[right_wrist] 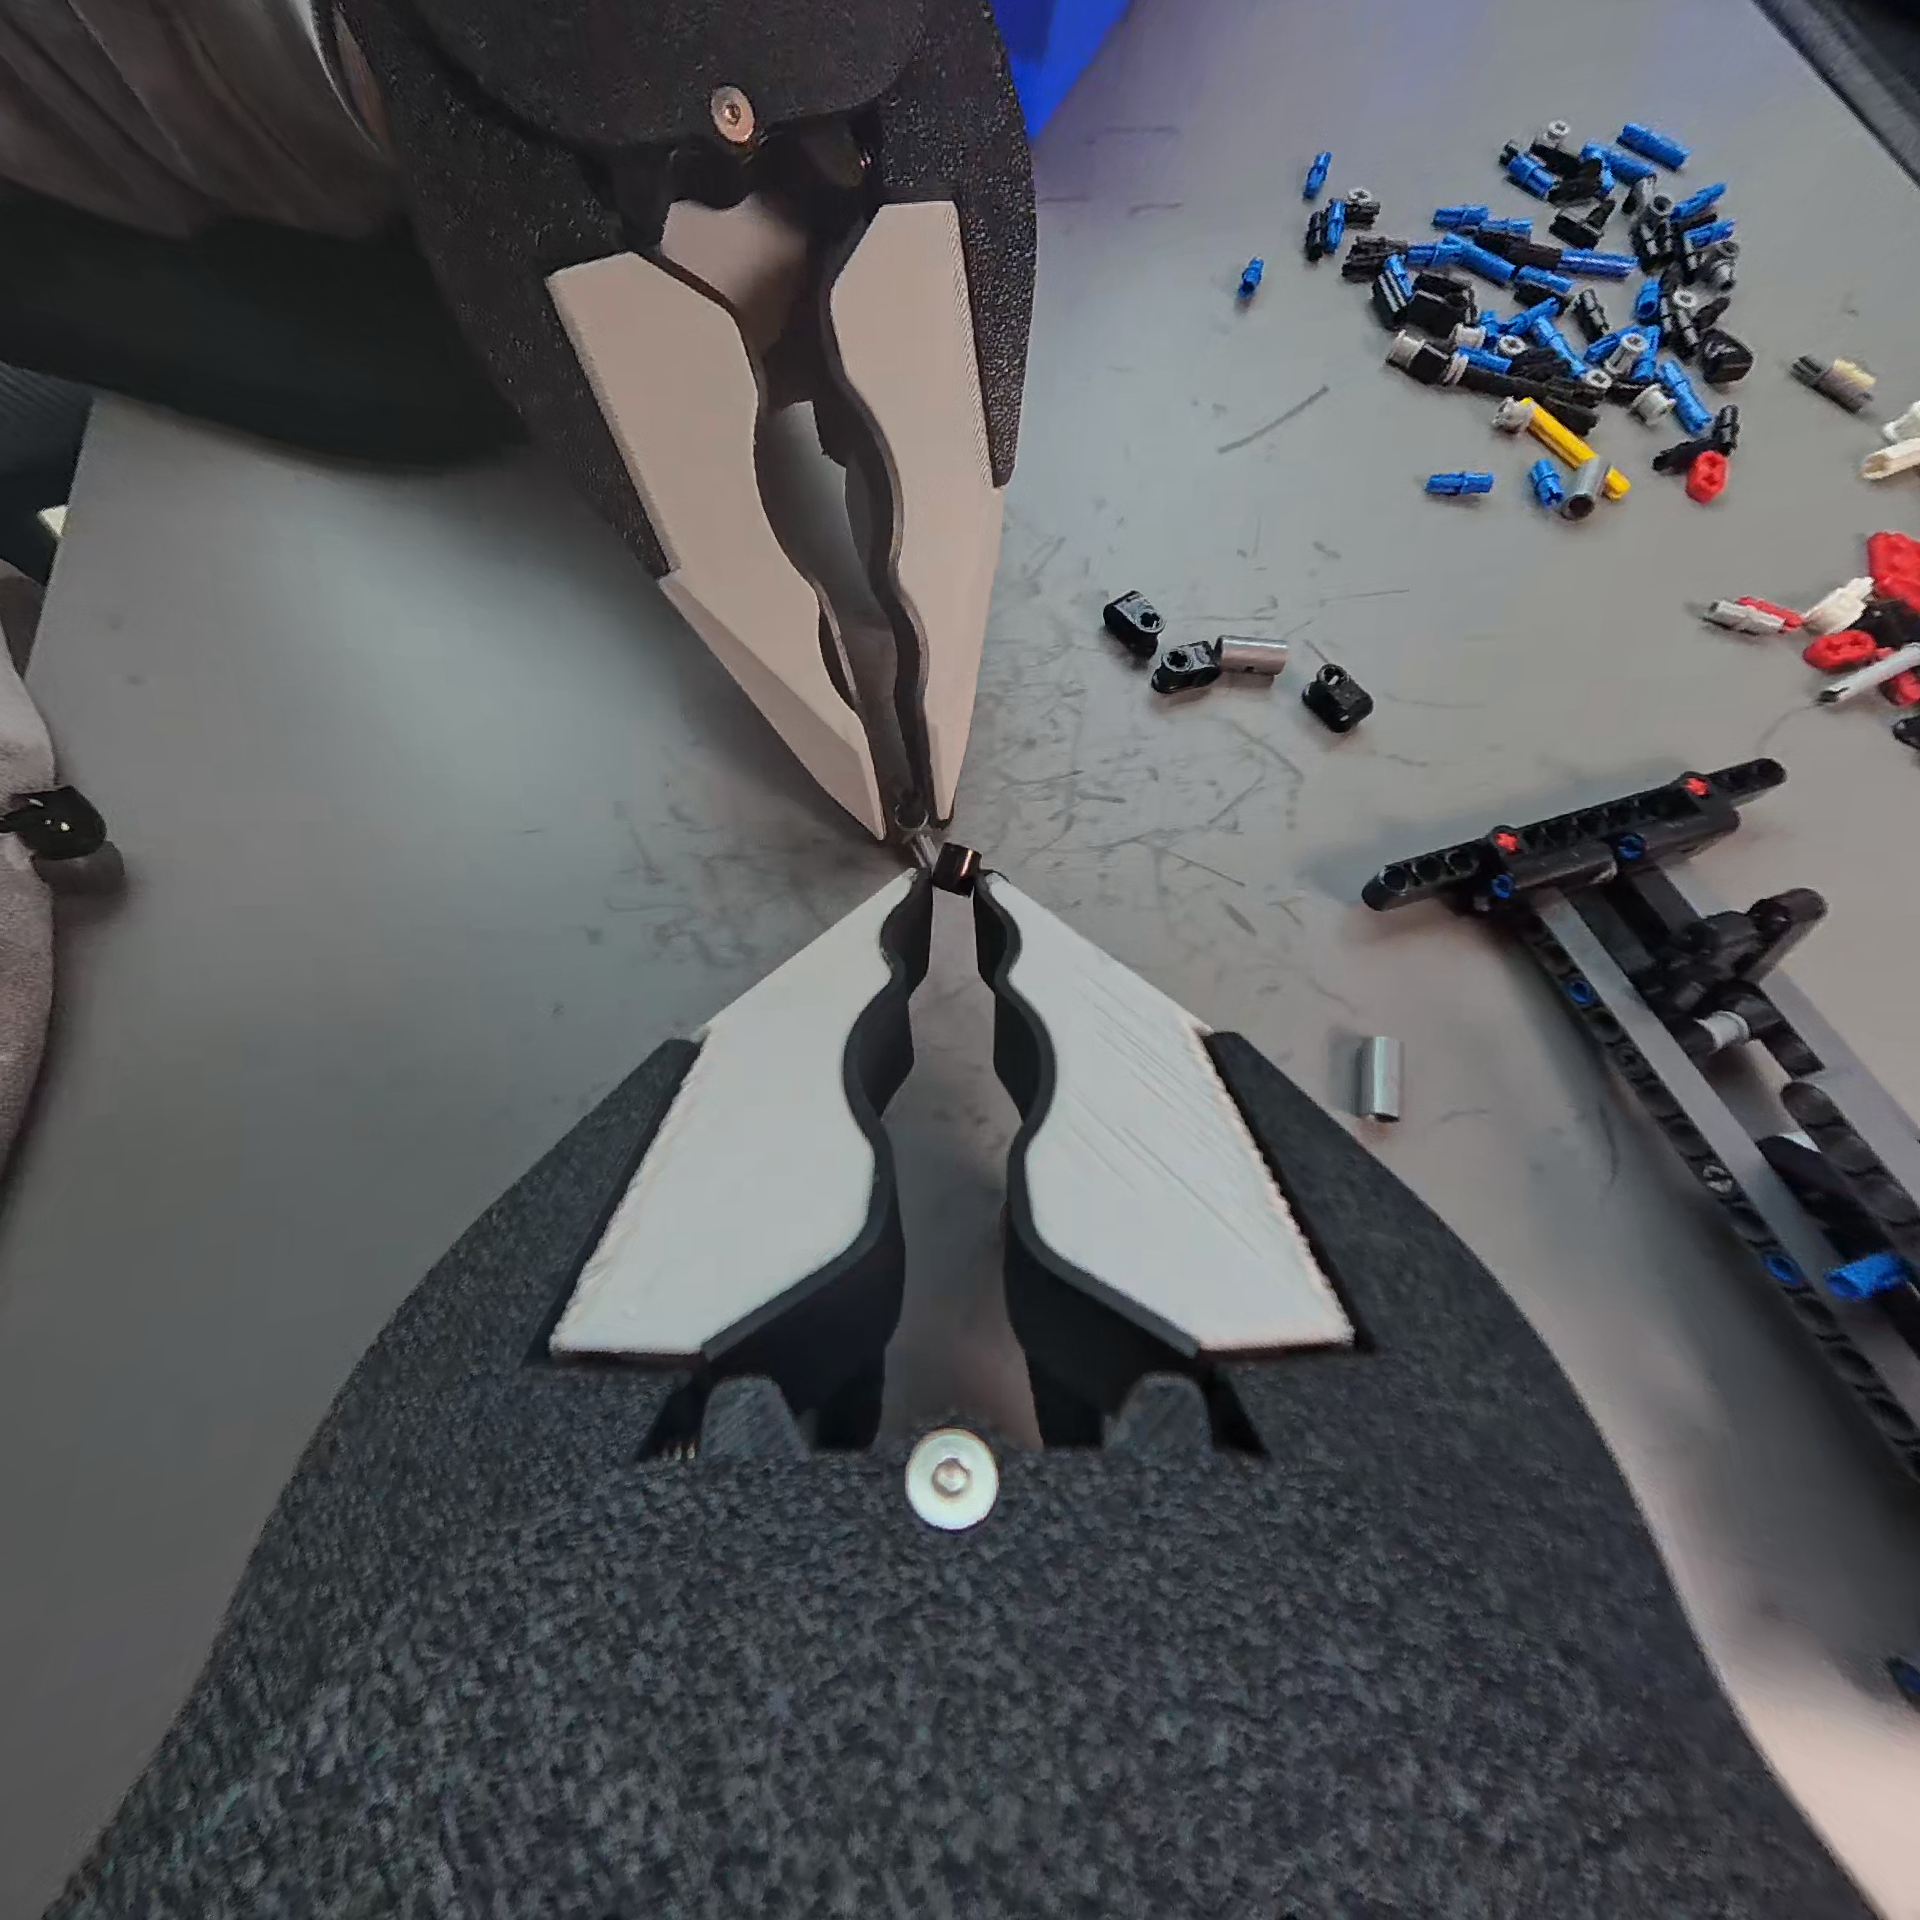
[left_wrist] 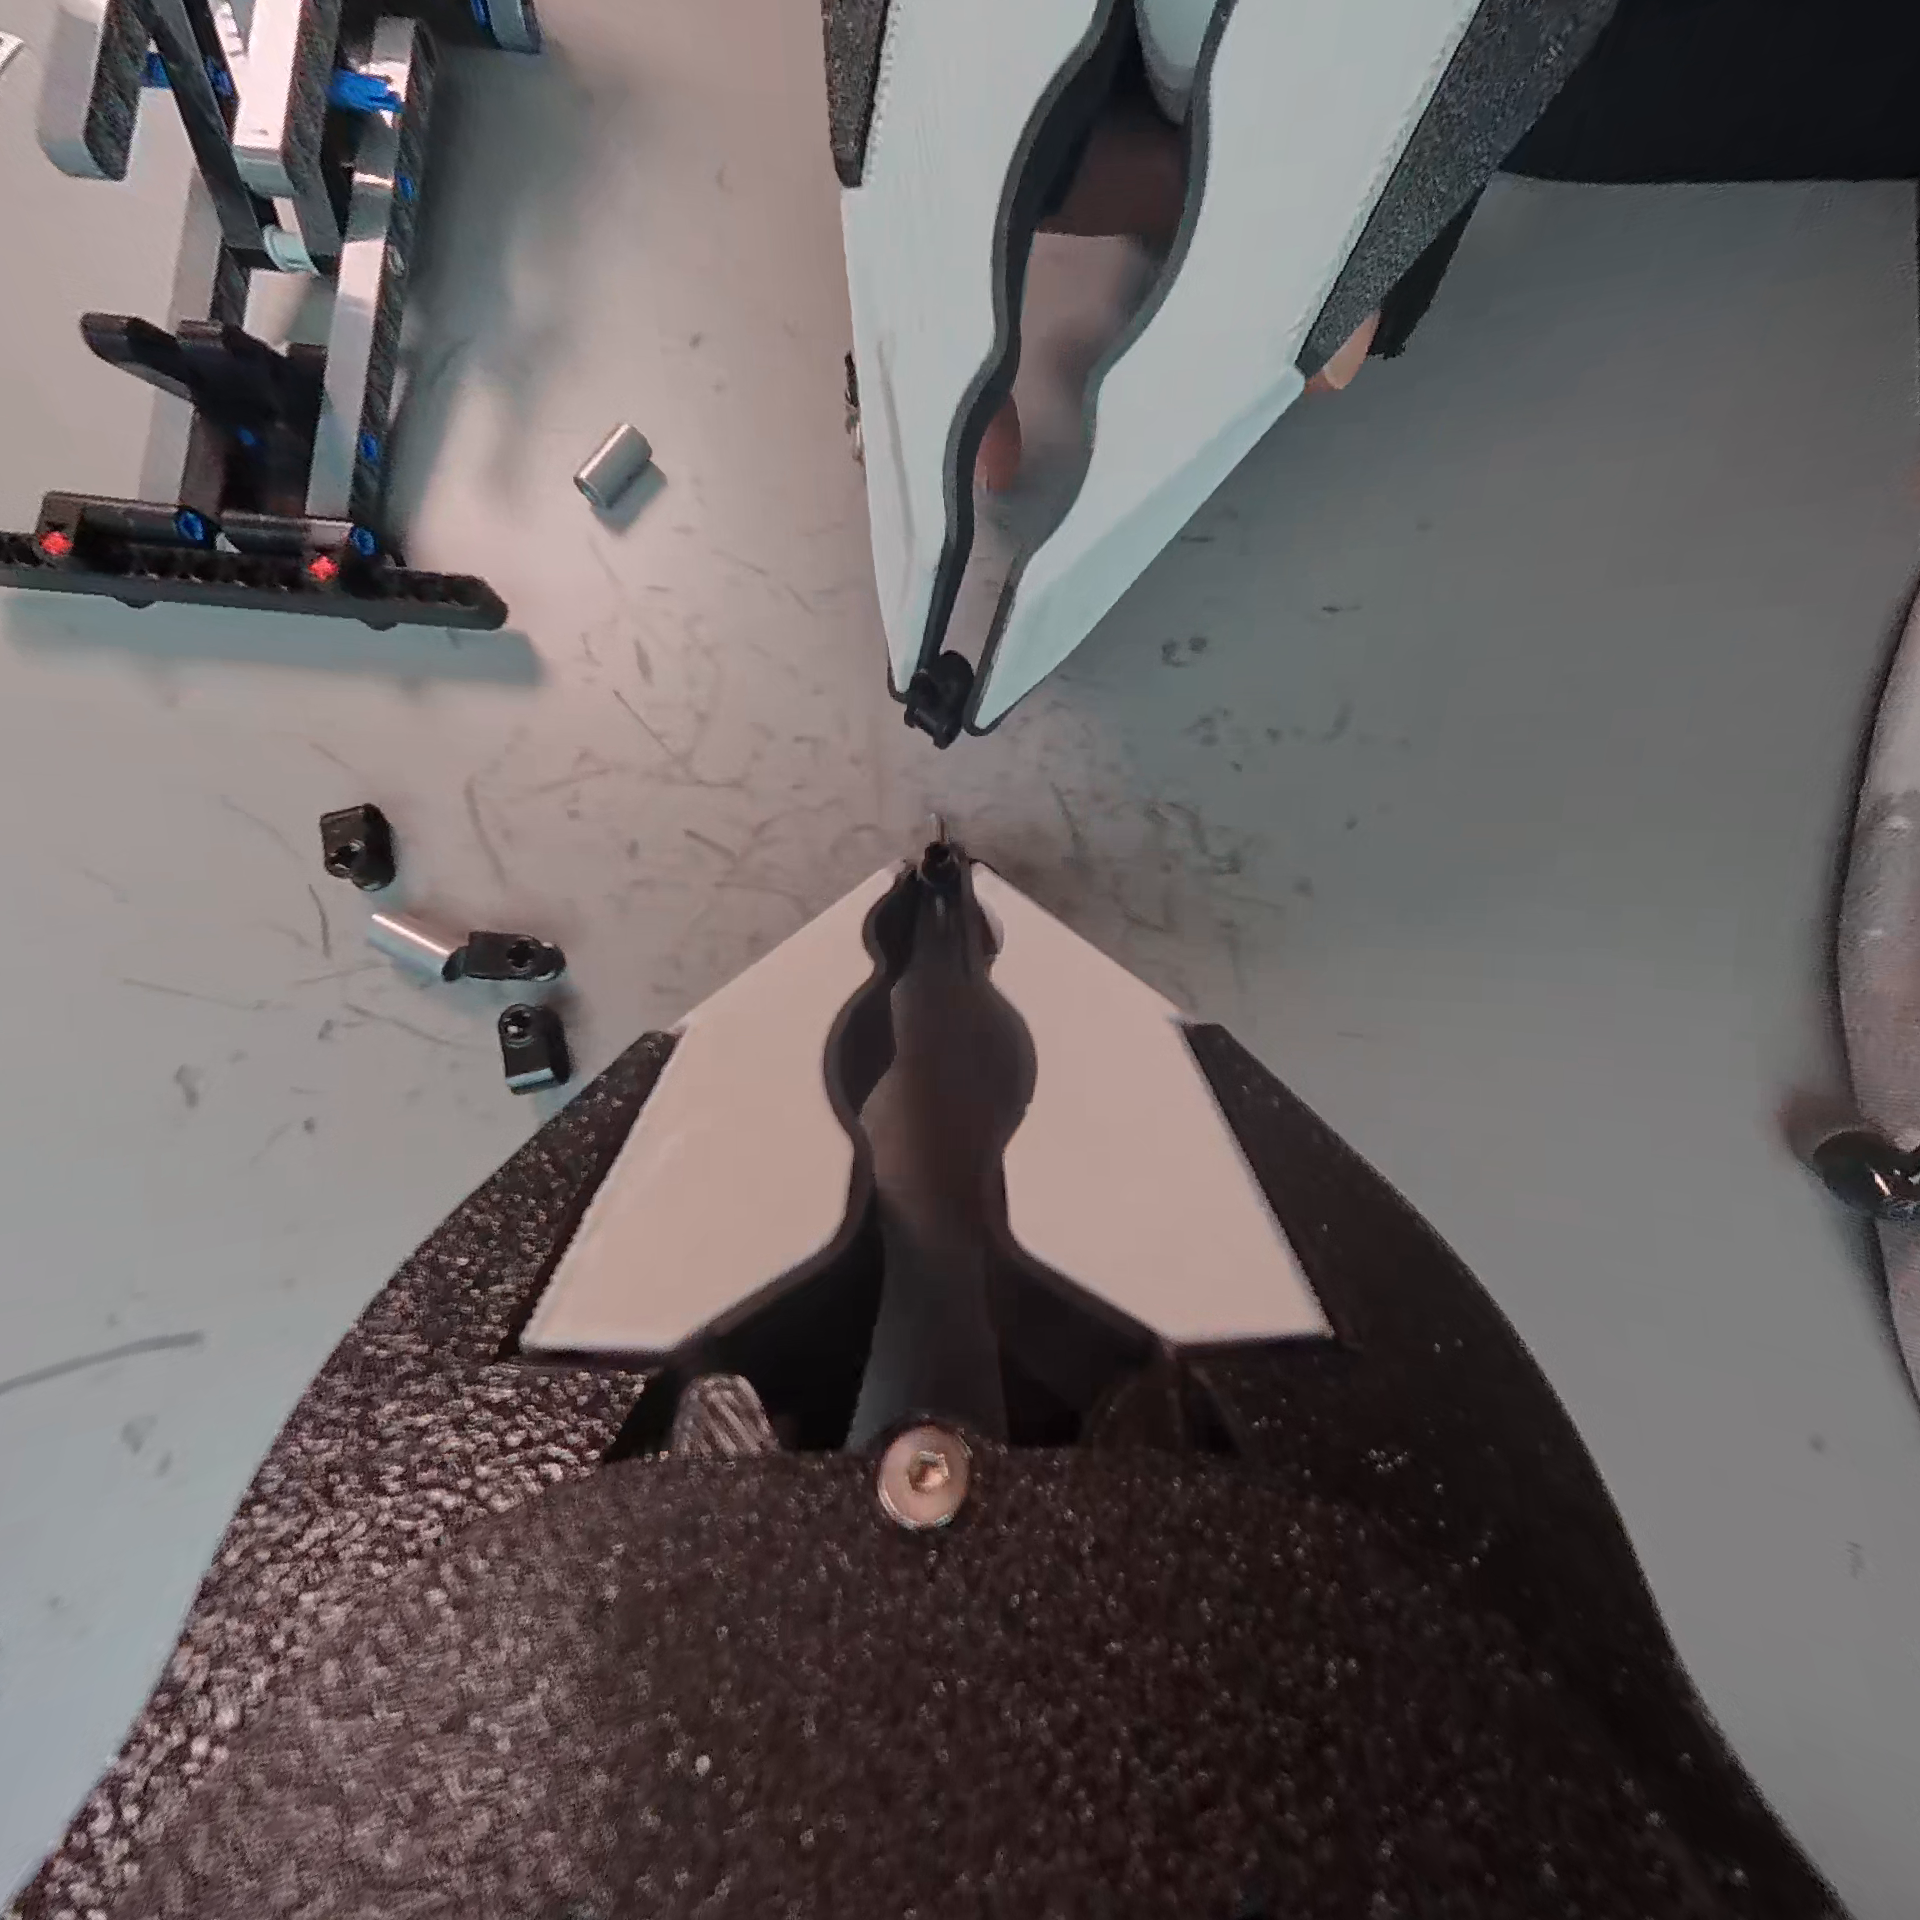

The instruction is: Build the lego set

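Bench with part-built lego frame, loose parts, and two grippers meeting tip to tip

Grey bench (right_wrist: 312, 727), matte and scuffed, is carrying a black lego frame (right_wrist: 1662, 997) of long holed beams with blue and red pins, its long axis running from mid-right toward the lower right edge in the right wrist view. A heap of loose pins (right_wrist: 1558, 312), blue, black and grey, is lying at the far right. Left gripper (right_wrist: 914, 821), white wedge fingers (left_wrist: 748, 1122) on grainy black mounts, is clenching a thin dark axle (right_wrist: 921, 844) that is pointing at the other tip. Right gripper (right_wrist: 951, 883) is grasping a small black connector (right_wrist: 954, 868) facing the axle, almost touching. Grey smooth sleeve (right_wrist: 1380, 1077) is lying beside the frame; three small black connectors (right_wrist: 1335, 694) are sitting farther back.
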The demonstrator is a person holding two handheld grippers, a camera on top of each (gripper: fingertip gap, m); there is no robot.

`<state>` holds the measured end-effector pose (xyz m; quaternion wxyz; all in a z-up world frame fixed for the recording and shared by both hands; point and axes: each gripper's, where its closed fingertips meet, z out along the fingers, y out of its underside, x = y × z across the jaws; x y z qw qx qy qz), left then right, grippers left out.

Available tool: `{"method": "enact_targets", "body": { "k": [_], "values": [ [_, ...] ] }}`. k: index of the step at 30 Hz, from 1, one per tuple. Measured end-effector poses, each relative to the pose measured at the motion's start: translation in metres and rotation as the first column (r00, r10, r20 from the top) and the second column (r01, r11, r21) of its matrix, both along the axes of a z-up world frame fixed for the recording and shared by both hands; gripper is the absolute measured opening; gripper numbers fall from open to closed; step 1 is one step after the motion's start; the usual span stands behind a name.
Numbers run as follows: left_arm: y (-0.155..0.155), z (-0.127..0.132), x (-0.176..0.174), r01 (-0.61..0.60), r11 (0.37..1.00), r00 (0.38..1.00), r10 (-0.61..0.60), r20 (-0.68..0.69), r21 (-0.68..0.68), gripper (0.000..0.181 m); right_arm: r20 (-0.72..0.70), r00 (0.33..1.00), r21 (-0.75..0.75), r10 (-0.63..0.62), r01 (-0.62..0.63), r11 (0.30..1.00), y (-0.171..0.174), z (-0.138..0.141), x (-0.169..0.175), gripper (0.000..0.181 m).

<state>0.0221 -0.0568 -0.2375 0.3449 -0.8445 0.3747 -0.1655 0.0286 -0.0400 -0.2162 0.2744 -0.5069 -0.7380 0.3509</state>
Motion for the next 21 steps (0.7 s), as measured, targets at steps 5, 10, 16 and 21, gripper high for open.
{"method": "enact_targets", "body": {
  "k": [5, 10, 16, 21],
  "values": [
    [0.006, 0.022, 0.003, -0.006, 0.994, 0.999, 0.0, 0.053, 0.109, 0.022, -0.052, 0.997, -0.151, -0.049, 0.04, 0.988, 0.0, 0.016, -0.004, 0.007],
    [0.014, 0.053, 0.005, -0.02, 0.946, 1.0, 0.011, 0.028, 0.324, 0.02, -0.06, 0.988, -0.514, -0.143, 0.092, 0.853, 0.001, 0.041, -0.008, 0.007],
    [0.016, 0.061, 0.006, -0.006, 0.91, 1.0, 0.018, -0.025, 0.415, 0.011, -0.034, 0.987, -0.591, -0.156, 0.106, 0.799, -0.001, 0.044, -0.008, 0.007],
    [0.011, 0.067, 0.012, 0.027, 0.901, 0.999, -0.036, 0.013, 0.434, 0.008, -0.042, 0.996, -0.697, -0.083, 0.03, 0.716, -0.007, 0.053, -0.001, 0.011]
  ]
}}
